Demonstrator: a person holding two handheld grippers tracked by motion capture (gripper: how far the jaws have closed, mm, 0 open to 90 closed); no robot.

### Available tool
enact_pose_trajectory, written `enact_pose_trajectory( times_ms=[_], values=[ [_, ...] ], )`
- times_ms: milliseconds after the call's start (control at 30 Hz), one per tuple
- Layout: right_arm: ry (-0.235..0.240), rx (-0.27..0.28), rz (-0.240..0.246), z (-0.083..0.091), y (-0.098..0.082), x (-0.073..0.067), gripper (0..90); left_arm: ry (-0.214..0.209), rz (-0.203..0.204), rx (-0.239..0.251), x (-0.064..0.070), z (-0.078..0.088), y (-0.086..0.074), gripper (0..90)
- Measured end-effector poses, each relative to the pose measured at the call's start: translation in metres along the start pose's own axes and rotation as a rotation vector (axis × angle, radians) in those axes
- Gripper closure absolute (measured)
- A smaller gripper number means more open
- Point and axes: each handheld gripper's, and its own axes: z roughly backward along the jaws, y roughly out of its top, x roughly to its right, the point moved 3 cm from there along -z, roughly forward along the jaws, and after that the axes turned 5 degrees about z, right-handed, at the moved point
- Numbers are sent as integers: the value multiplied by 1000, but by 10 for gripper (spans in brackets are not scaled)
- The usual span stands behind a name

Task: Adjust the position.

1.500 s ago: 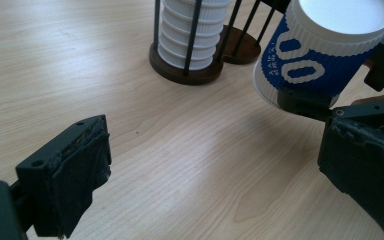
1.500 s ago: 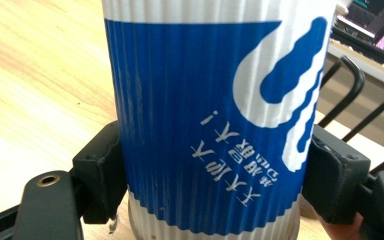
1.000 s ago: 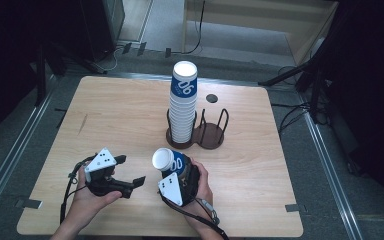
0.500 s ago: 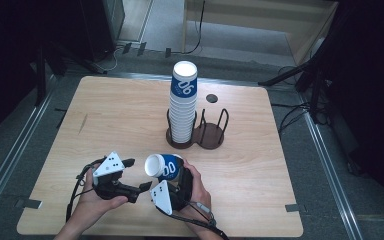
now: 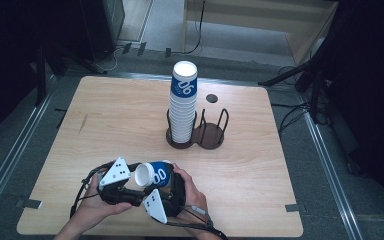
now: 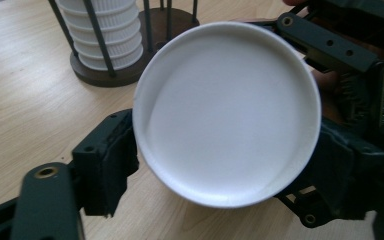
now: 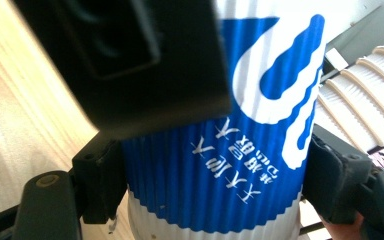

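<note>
In the high view, near the front edge of the worktop (image 5: 260, 165), the right claw (image 5: 166, 192) grips a blue-and-white paper cup (image 5: 155, 174) lying on its side, open mouth toward the left claw (image 5: 130, 192), which sits just beside it; beyond both claws, well apart, a tall cup stack (image 5: 182, 107) stands in a wire holder (image 5: 196, 131). In the left gripper view the cup's white rim (image 6: 227, 112) sits between this claw's jaws, which have just been closing; they flank the rim closely, though I cannot tell whether the pads press on it yet. In the right gripper view the jaws clamp the ribbed blue wall (image 7: 215, 165) on both sides. A thin paper mouth could buckle if the left claw squeezes further, and two opposed grips pulling unevenly might tear or crease the cup, or twist it out of the right claw.
</note>
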Motion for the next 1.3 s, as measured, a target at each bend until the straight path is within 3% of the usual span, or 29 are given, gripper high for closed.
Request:
enact_pose_trajectory(
  times_ms=[300,400,500,733,1000,1167,1233,1300],
  values=[
    [1,21,12,1,1,-1,172,-26,-14,16,0,1,-1,282],
    [8,18,-9,1,1,2,144,-50,19,36,-5,4,-1,294],
    [28,23,-18,2,1,5,134,-36,49,53,-10,4,-1,298],
    [20,33,-37,6,2,10,104,-8,85,120,-18,11,0,300],
    [28,2,-138,7,0,16,78,75,90,191,-28,16,-1,297],
    [26,-17,-196,5,-2,19,77,82,125,225,-34,19,-1,297],
    [26,-22,-222,5,-2,21,78,118,124,237,-35,20,-1,296],
    [18,-23,-257,6,-2,24,93,110,139,250,-37,21,-1,294]
  ],
)
